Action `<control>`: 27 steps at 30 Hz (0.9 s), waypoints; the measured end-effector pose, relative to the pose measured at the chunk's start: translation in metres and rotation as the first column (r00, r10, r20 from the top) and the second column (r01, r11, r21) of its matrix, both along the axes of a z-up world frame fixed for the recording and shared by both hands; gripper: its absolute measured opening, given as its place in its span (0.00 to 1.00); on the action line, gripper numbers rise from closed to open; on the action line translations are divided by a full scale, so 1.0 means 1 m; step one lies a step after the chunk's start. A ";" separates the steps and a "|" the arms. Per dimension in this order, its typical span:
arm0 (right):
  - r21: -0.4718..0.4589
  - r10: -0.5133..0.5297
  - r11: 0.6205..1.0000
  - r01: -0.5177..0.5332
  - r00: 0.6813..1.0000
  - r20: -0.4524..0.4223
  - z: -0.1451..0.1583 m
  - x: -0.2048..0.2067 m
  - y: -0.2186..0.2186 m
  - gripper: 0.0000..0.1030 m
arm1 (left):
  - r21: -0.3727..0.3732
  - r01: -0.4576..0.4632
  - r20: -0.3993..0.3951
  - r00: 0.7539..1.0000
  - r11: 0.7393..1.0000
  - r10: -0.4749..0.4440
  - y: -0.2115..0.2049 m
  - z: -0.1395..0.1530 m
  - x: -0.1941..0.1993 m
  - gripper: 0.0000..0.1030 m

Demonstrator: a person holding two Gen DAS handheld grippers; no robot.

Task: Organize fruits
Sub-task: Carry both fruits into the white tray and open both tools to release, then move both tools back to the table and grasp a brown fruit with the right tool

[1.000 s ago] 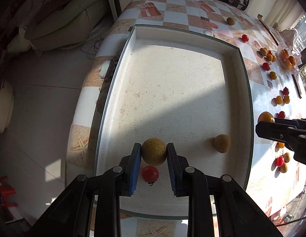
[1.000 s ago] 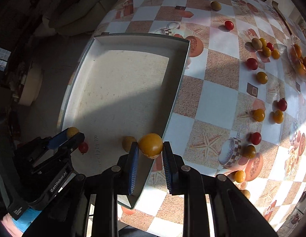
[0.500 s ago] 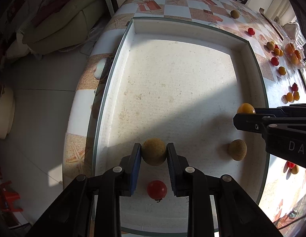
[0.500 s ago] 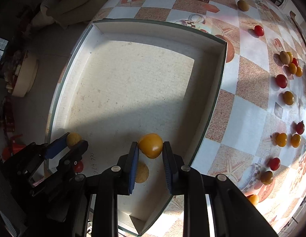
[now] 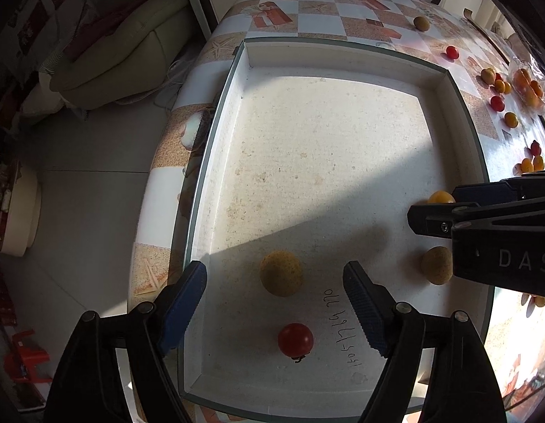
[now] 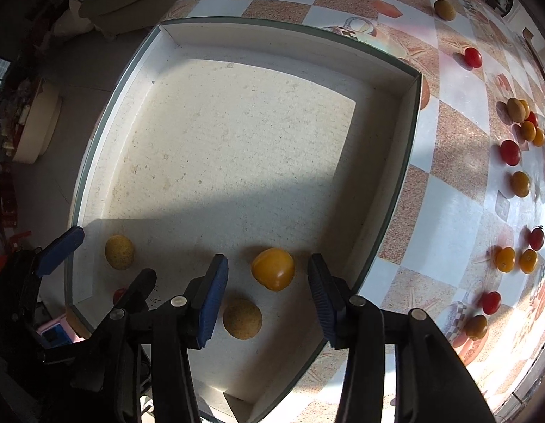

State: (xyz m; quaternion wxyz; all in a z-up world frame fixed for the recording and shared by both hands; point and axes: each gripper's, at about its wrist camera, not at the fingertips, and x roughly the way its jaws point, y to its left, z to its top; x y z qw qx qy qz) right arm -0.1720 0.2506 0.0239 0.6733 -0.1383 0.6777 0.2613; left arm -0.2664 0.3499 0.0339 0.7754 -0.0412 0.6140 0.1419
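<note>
In the tray (image 5: 342, 162):
left tongs (image 5: 276, 294): spreading, your speckled fruit (image 5: 281, 277) released.
right tongs (image 6: 267, 287): spreading, orange tomato (image 6: 273, 268) dropped for sorting.

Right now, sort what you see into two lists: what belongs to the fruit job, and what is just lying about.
Job:
- tray
- fruits in the tray: speckled fruit, red tomato, orange tomato, second speckled fruit
- loose fruits on the tablecloth
- left gripper and right gripper, both opening

Lying about:
- sofa
- red stool
</note>
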 end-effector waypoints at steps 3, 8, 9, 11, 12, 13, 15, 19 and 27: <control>0.051 -0.031 0.998 0.031 0.999 -0.011 0.011 0.004 -0.005 0.78 | -0.001 0.001 -0.006 1.000 1.000 -0.001 0.000 0.003 -0.002 0.79; 0.119 -0.076 0.990 0.072 0.997 0.024 0.038 0.007 -0.020 0.80 | 0.006 0.017 -0.013 1.000 1.000 -0.017 -0.006 0.014 -0.006 0.79; 0.122 -0.086 0.989 0.082 0.996 0.032 0.042 0.008 -0.026 0.80 | 0.007 0.023 -0.010 1.000 1.000 -0.023 -0.008 0.017 -0.006 0.79; 0.125 -0.114 0.986 0.108 0.993 0.043 0.048 0.007 -0.037 0.80 | 0.008 0.040 -0.005 0.999 0.999 -0.040 -0.015 0.024 -0.003 0.79; 0.127 -0.131 0.984 0.124 0.990 0.047 0.052 0.006 -0.044 0.80 | 0.009 0.051 -0.002 0.999 0.999 -0.051 -0.019 0.027 -0.002 0.79; 0.128 -0.150 0.981 0.142 0.987 0.052 0.055 0.004 -0.056 0.80 | 0.009 0.064 0.001 0.998 0.998 -0.064 -0.024 0.030 0.000 0.79; 0.124 -0.182 0.977 0.173 0.982 0.059 0.058 0.005 -0.077 0.80 | 0.009 0.091 0.008 0.996 0.996 -0.091 -0.035 0.037 0.006 0.79; 0.086 -0.241 0.968 0.234 0.968 0.075 0.064 0.005 -0.126 0.80 | -0.003 0.157 0.033 0.987 0.988 -0.156 -0.065 0.051 0.018 0.79; -0.019 -0.378 0.925 0.380 0.923 0.065 0.047 -0.028 -0.220 0.80 | -0.062 0.317 0.051 0.948 0.946 -0.314 -0.133 0.062 0.055 0.79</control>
